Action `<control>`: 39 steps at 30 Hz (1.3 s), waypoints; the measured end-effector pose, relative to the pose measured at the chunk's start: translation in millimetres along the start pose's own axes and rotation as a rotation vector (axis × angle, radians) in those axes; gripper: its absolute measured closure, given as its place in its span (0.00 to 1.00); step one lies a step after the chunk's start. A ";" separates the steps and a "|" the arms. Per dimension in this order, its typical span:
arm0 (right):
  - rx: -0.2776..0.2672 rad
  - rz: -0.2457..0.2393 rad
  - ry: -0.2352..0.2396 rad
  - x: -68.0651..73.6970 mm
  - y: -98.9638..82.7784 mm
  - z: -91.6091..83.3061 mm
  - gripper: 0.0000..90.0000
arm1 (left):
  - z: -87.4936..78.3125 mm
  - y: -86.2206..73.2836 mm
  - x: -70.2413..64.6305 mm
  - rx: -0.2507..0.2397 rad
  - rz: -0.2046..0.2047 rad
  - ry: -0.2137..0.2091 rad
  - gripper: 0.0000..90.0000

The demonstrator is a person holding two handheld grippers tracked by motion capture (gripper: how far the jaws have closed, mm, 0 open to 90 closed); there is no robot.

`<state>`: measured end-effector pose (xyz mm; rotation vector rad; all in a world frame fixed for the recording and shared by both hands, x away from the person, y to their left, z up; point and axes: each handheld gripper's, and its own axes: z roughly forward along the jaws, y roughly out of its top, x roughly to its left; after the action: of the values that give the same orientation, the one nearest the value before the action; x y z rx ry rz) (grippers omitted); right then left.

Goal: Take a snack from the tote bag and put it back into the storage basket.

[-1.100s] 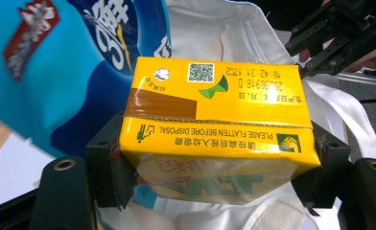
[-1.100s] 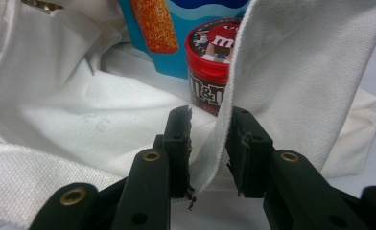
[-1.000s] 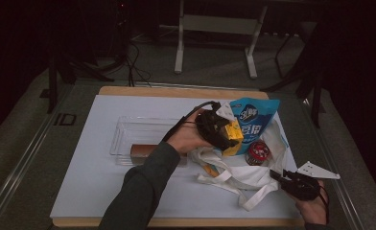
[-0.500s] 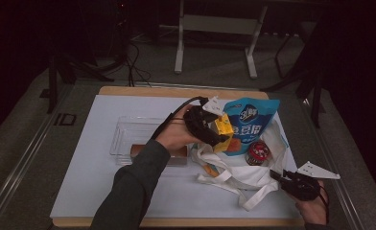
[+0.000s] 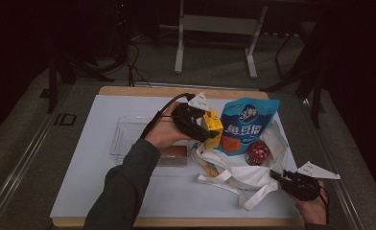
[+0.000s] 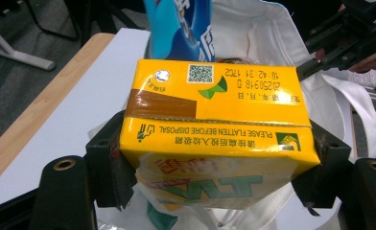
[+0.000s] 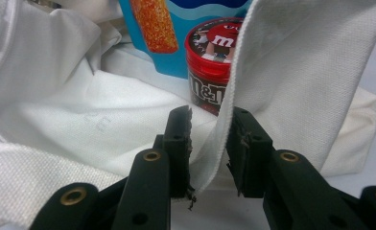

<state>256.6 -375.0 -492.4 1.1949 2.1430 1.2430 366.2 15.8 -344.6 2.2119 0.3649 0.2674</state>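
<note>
My left gripper (image 5: 209, 136) is clamped on the yellow drink carton (image 6: 215, 129), held above the white tote bag (image 5: 239, 175) on the tabletop (image 5: 104, 191). My right gripper (image 7: 210, 143) has the bag's edge between its jaws; I cannot tell whether they pinch it. The blue snack pouch (image 5: 246, 127) and red candy tub (image 5: 258, 152) sit in the bag.

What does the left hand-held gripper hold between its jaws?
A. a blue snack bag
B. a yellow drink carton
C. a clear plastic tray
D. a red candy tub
B: in the left gripper view the two black jaws of the left hand-held gripper press on both sides of the yellow drink carton, held above the white cloth bag.
</note>
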 end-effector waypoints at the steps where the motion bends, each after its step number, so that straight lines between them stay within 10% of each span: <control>1: -0.001 0.000 0.000 0.0 -0.1 0.1 0.79 | -1.4 -1.0 0.6 -0.003 -0.003 0.004 0.32; 39: -0.002 0.002 0.002 -0.5 -0.5 0.1 0.79 | -34.0 -45.6 34.6 0.039 -0.116 0.151 0.32</control>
<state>256.8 -375.4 -493.0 1.1956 2.1420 1.2472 380.3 79.6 -357.6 2.2056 0.5838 0.3678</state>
